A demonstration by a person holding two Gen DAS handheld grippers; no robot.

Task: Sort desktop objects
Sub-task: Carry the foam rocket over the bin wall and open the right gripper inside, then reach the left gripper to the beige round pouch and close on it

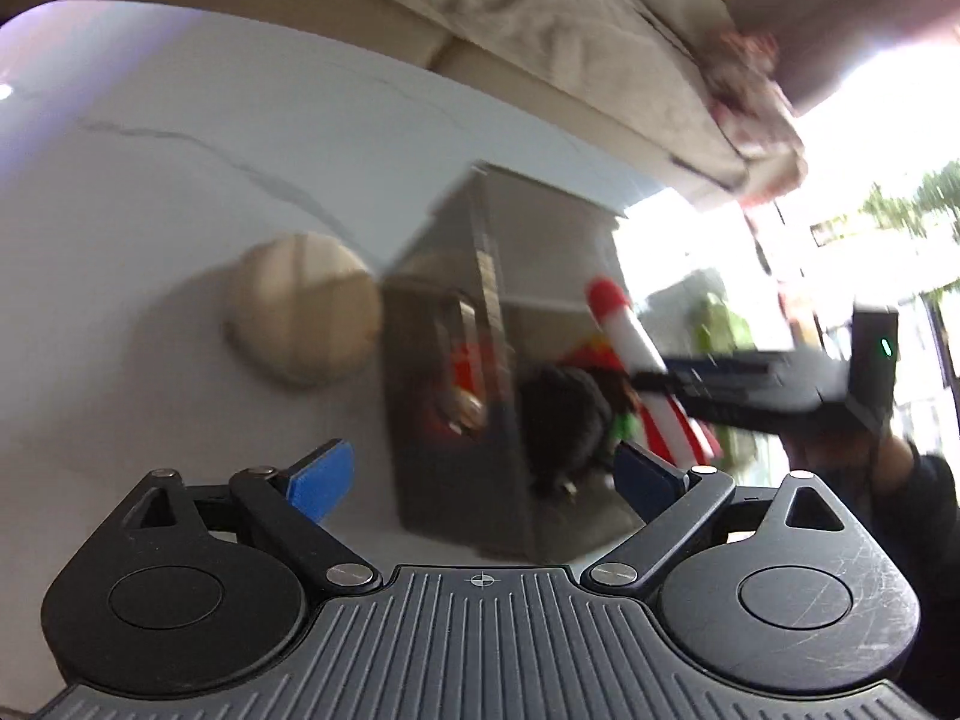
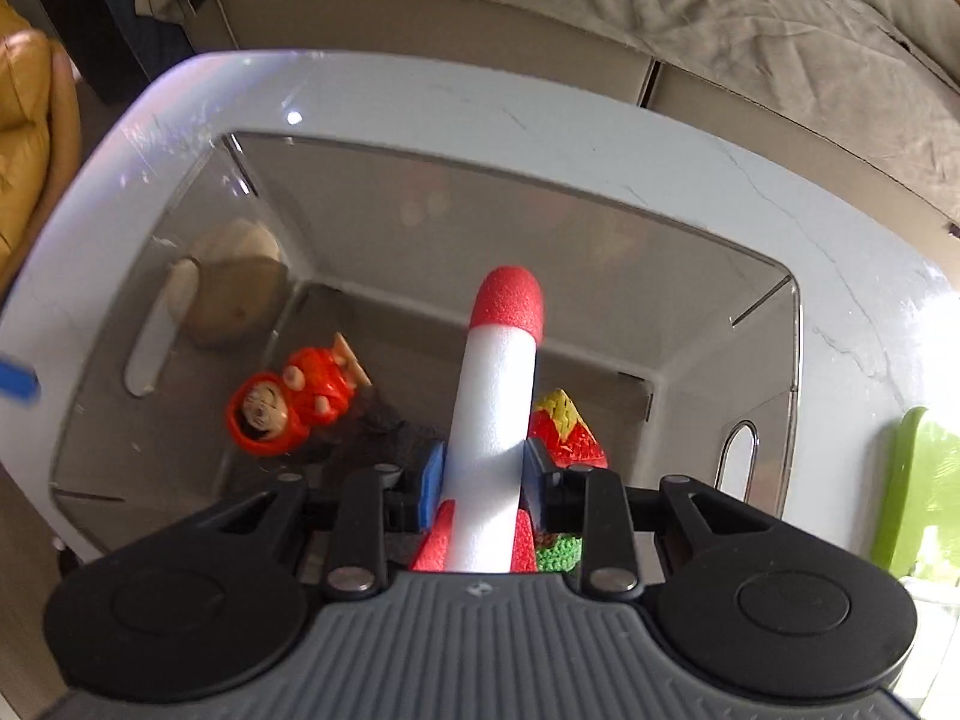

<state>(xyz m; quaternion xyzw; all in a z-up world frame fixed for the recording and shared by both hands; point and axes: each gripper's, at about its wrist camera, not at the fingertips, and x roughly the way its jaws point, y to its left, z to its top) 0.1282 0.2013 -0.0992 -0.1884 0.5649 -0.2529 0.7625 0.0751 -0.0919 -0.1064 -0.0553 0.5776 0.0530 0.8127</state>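
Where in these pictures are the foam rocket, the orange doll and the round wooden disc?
foam rocket (image 2: 495,414): right wrist view, on its white body above the gripper.
orange doll (image 2: 288,408): right wrist view, on its middle, inside the clear bin.
round wooden disc (image 1: 303,309): left wrist view, on its flat top face.

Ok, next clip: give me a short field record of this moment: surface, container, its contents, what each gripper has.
surface: white marble-look table
container: clear smoky bin, open top
in bin: orange figure, red-and-yellow toy, dark item, too blurred to identify
beside bin: round wooden piece
right gripper: shut on foam rocket, red nose forward, over the bin
left gripper: open, nothing between its pads
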